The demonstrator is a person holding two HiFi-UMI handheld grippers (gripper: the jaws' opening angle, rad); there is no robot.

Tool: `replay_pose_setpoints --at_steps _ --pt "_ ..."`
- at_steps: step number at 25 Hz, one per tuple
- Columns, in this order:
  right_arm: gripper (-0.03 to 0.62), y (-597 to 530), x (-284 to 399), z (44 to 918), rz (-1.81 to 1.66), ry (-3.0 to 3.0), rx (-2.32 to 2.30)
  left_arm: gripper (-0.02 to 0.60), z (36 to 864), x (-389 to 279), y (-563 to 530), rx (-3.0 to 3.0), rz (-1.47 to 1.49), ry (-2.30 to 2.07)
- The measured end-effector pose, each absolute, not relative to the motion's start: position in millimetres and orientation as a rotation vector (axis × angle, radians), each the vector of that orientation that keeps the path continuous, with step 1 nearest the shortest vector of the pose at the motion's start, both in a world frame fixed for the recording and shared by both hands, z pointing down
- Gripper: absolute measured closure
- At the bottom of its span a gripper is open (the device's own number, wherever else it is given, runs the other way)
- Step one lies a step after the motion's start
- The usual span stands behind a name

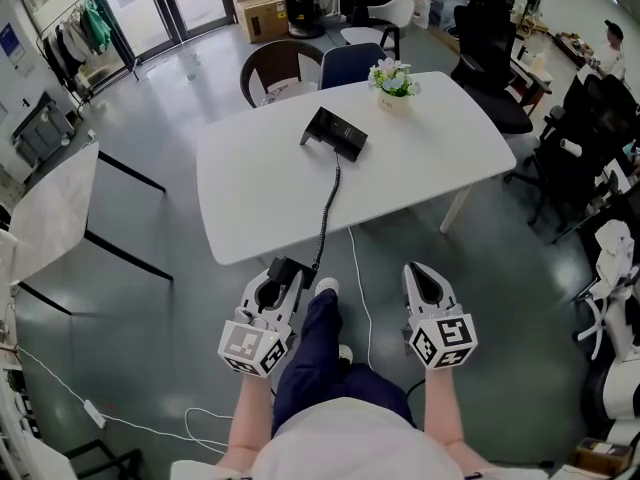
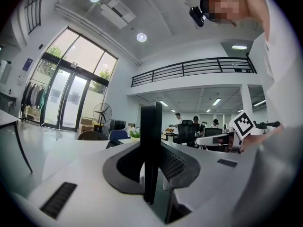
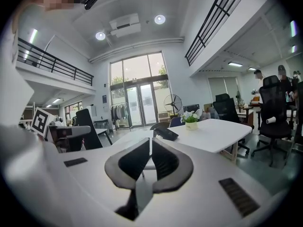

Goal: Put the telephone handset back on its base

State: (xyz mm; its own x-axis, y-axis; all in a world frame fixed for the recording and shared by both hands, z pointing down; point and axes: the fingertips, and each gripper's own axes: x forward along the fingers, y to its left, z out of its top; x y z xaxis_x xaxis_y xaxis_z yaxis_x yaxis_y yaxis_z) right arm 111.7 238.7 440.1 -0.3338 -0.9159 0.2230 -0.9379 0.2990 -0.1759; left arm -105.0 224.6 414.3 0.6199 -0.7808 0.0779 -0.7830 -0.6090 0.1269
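The black telephone base (image 1: 335, 133) lies on the white table (image 1: 250, 198), towards its far side. Its coiled cord (image 1: 327, 213) runs down over the near edge to the black handset (image 1: 293, 265). My left gripper (image 1: 280, 276) is shut on the handset, below the table's near edge. In the left gripper view the handset (image 2: 151, 145) stands edge-on between the jaws. My right gripper (image 1: 422, 268) hangs beside it to the right, shut with nothing in it. In the right gripper view its fingertips (image 3: 150, 151) meet, and the base (image 3: 165, 134) shows ahead on the table.
A small pot of flowers (image 1: 392, 83) stands behind the base. Two chairs (image 1: 280, 68) are tucked in at the far side. A white cable (image 1: 362, 298) trails over the floor. Another white table (image 1: 50, 208) stands at the left, with black office chairs (image 1: 490, 48) at the right.
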Motion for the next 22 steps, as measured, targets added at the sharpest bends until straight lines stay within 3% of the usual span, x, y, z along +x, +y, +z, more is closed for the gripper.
replay_pose_setpoints --at_steps 22 --pt "0.554 102.3 131.3 433.3 0.417 -2.449 1.746 0.495 412.4 -68.7 86.7 2.687 -0.007 -1.233"
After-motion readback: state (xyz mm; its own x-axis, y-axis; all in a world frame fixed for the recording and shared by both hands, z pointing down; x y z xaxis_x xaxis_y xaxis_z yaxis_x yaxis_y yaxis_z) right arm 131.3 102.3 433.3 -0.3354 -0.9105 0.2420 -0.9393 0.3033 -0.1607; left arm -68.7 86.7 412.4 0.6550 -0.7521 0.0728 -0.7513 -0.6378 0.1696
